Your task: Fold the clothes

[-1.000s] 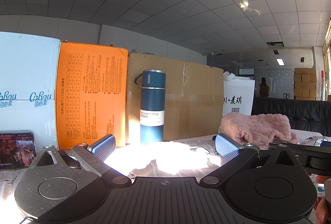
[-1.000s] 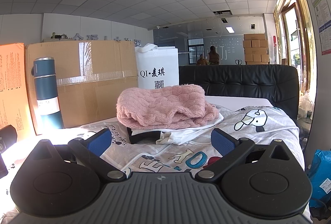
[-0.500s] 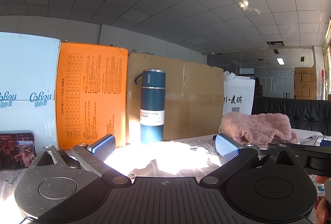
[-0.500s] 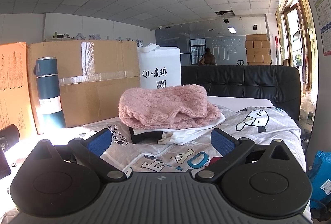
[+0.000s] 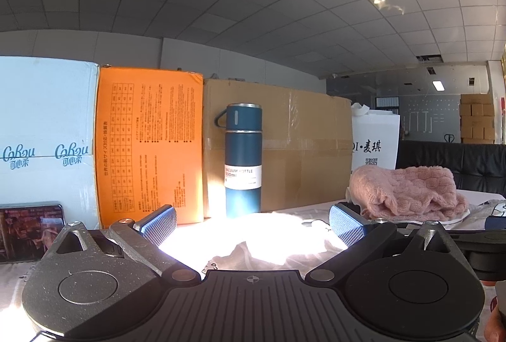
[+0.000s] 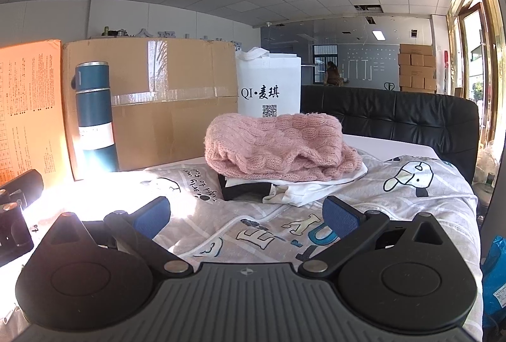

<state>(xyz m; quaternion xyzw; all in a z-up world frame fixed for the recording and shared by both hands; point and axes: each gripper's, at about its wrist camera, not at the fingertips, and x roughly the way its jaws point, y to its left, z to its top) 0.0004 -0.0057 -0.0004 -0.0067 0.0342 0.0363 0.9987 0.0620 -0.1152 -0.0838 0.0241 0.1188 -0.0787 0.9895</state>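
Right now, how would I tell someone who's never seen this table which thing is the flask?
Find the big brown cardboard box along the back, beside the orange printed box. Directly before it stands the tall dark-blue metal vacuum flask, upright. Only it is cylindrical, with a white label band and a side loop handle.

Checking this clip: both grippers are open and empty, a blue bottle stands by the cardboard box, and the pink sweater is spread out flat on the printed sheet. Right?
Not quite. The pink sweater is not spread flat on the printed sheet; it sits bunched on top of a small pile of clothes, as the right wrist view shows. The rest holds: left gripper and right gripper open and empty, blue bottle by the cardboard box.
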